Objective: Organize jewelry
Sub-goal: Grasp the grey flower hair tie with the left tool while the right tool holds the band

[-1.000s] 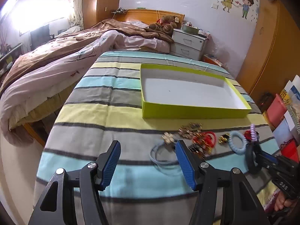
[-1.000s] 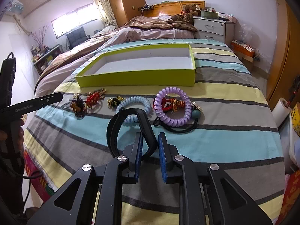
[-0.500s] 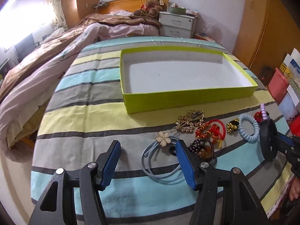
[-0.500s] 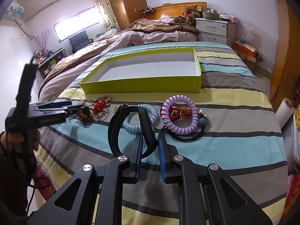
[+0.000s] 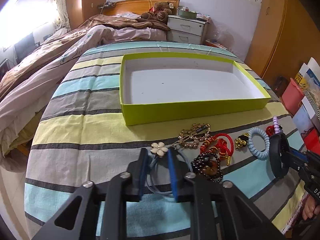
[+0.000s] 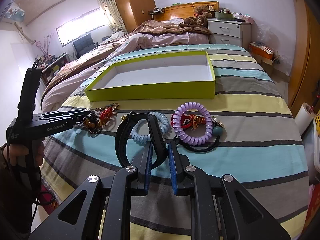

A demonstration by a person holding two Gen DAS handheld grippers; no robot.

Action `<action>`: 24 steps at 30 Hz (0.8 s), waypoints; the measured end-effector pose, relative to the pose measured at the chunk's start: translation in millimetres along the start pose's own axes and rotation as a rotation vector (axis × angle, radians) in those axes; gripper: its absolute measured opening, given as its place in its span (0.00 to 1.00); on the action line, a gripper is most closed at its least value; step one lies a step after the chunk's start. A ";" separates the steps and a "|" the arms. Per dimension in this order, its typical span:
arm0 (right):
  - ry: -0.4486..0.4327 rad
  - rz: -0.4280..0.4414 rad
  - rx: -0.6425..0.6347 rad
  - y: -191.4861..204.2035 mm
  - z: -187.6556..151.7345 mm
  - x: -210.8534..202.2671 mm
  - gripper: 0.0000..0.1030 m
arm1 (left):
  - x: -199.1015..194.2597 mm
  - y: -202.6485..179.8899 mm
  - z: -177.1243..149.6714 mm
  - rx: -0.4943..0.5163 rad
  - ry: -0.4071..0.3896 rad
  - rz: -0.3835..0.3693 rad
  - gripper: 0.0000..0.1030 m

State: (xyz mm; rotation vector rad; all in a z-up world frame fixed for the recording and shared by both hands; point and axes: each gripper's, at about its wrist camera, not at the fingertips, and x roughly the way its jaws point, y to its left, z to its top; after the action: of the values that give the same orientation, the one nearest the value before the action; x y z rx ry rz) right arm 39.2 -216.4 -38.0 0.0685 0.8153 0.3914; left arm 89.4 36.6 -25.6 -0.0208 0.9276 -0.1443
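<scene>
The green box [image 5: 192, 111] is sitting empty while all the jewelry is lying on the bed in front of it, the left gripper [image 5: 158, 156] narrowing around the flower hair tie [image 5: 159, 149] and the right gripper [image 6: 159, 150] holding the black band [image 6: 138, 138]

A shallow lime-green box [image 5: 192, 110] with a white inside lay open on the striped bed. Near it, hair ties formed a row: grey flower tie [image 5: 160, 150], red cord [image 5: 220, 146], blue coil [image 6: 158, 124], purple coil [image 6: 192, 126], black band [image 6: 140, 138].
</scene>
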 end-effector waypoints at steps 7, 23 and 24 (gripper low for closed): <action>-0.012 -0.004 0.007 -0.7 4.0 -4.4 0.16 | -5.4 8.9 -3.5 -0.048 -0.010 -0.005 0.12; -0.071 -0.022 0.017 -2.3 41.6 -13.7 0.16 | -43.7 21.5 20.9 -0.086 -0.092 -0.002 0.12; -0.075 -0.031 0.014 -2.7 45.4 -13.2 0.16 | -44.8 21.9 24.4 -0.088 -0.098 -0.002 0.12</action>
State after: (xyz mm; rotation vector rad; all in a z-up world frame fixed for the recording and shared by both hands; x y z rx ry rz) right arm 64.6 -219.7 1.8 0.0832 0.7441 0.3521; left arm 84.9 63.1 23.0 -0.1092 0.8358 -0.1036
